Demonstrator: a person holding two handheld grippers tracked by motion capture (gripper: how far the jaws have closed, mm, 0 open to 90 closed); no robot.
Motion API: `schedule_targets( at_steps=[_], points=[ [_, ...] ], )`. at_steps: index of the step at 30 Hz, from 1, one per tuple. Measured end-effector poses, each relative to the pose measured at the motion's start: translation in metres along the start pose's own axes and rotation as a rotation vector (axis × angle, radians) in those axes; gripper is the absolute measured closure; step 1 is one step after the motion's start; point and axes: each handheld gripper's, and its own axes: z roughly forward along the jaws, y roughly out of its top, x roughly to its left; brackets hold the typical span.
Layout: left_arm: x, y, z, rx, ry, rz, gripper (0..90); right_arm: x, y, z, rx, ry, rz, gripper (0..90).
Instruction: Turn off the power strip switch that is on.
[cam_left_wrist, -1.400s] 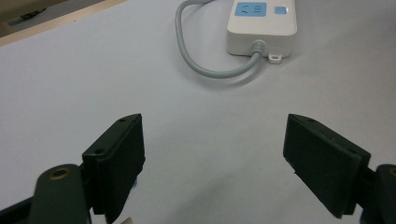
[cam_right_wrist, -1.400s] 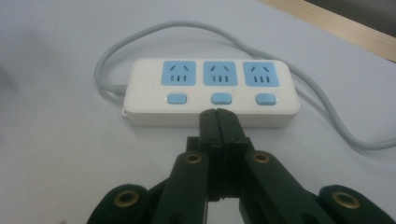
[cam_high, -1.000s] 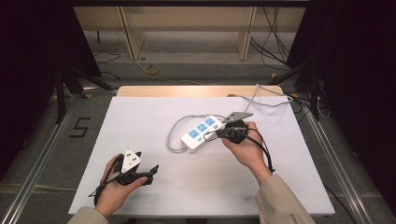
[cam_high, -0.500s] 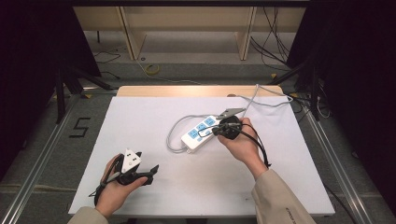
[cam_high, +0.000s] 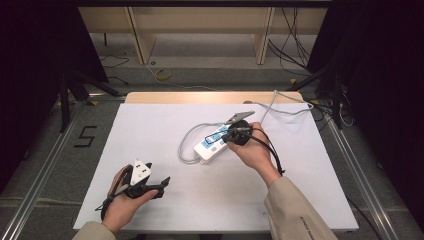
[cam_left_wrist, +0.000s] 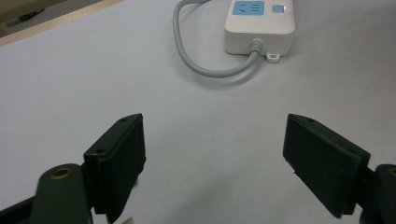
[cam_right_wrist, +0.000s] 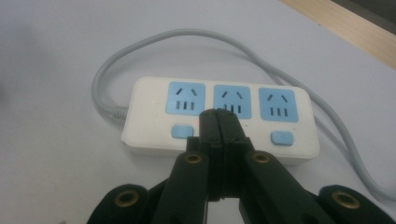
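Observation:
A white power strip (cam_high: 212, 145) (cam_right_wrist: 219, 119) with three blue sockets and blue switch buttons lies at the middle of the white table, and its near end (cam_left_wrist: 259, 23) appears in the left gripper view. Its grey cable (cam_high: 186, 141) (cam_right_wrist: 154, 39) (cam_left_wrist: 201, 60) loops around it. My right gripper (cam_high: 227, 137) (cam_right_wrist: 218, 119) is shut with nothing between its jaws; its tip hovers over the strip's middle switch, whether touching I cannot tell. My left gripper (cam_high: 162, 185) (cam_left_wrist: 215, 163) rests open near the table's front left, with nothing between its jaws.
The white table top (cam_high: 150, 130) has a wooden strip (cam_high: 200, 97) along its far edge. The grey cable (cam_high: 280, 105) runs off the far right corner. Metal rails (cam_high: 45, 165) flank the table, and a number 5 (cam_high: 85, 136) is marked on the floor at left.
My right gripper has moved left along the power strip toward its middle. The left hand and gripper have stayed still.

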Motion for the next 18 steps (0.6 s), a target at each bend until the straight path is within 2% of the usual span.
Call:
schedule_targets(
  at_steps=[18],
  points=[
    [0.0, 0.0, 0.0, 0.002, -0.002, 0.001, 21.2, 0.006, 0.012, 0.021, 0.068, 0.025, -0.023, 90.0]
  ],
)
